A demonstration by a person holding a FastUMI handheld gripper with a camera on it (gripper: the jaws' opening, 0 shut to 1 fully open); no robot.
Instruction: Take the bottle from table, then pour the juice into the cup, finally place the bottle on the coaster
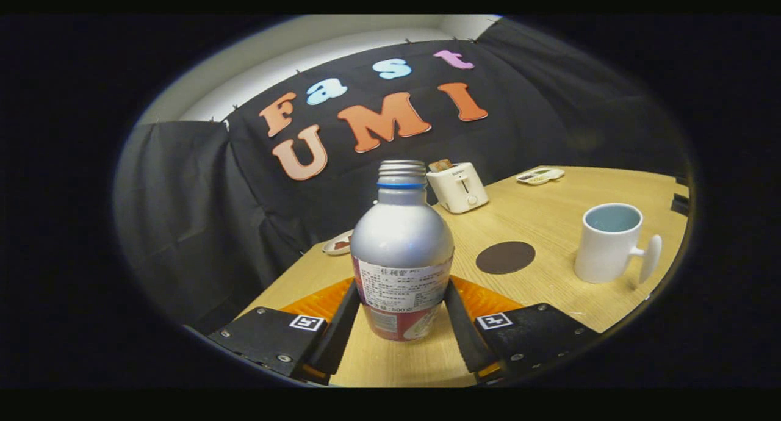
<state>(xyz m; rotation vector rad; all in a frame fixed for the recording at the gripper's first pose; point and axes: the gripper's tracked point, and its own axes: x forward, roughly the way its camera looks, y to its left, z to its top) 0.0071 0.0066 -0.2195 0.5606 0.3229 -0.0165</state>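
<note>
The bottle [401, 256] is clasped on both sides by the gripper [399, 314] on the counter [549, 213]; lifting and carriage right to the cup [609, 243] appear due next.

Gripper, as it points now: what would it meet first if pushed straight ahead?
The bottle. It already stands between the gripper's fingers, which look closed against its sides, so pushing on would shove it toward the booth wall.

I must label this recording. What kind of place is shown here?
Likely a staged test booth, not a real kitchen: black cloth hangs behind a wooden table with a toaster, cup and coaster. The gripper closes around a bottle.
</note>
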